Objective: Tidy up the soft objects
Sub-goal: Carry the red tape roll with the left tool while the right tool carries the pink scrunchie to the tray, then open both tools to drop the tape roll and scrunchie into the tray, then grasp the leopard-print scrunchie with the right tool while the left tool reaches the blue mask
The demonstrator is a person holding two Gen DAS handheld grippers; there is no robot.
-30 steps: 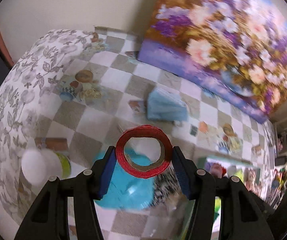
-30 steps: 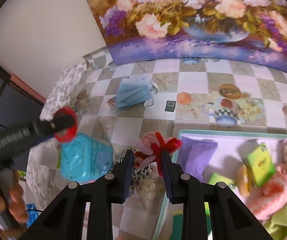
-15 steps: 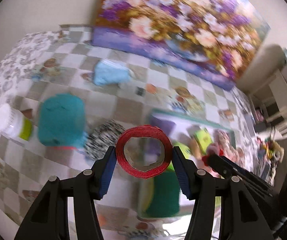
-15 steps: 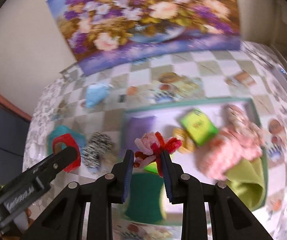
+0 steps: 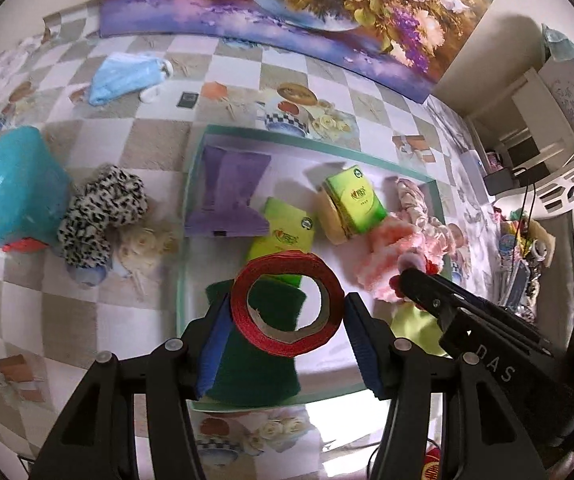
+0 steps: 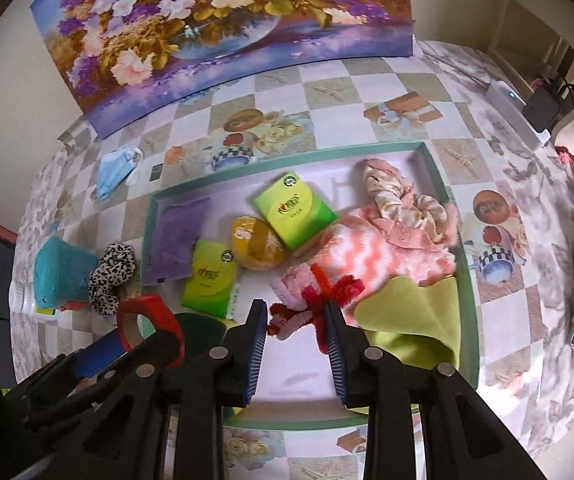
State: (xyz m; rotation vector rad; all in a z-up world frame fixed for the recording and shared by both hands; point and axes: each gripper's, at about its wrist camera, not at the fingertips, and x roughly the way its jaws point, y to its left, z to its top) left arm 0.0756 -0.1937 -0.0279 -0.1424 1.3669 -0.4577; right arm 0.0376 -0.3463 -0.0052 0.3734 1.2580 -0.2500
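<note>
Hovering over the tray (image 5: 191,184), the left gripper (image 5: 287,312), jaws just easing, has a red ribbon roll (image 5: 287,304) between them, the right (image 6: 295,320) pinches a pipe-cleaner toy (image 6: 311,300); next, lower and release both inside.

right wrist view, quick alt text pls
The right gripper holds a red and pink pipe-cleaner bundle above a green-rimmed tray of soft items; at left, the left gripper holds a red tape roll.
</note>
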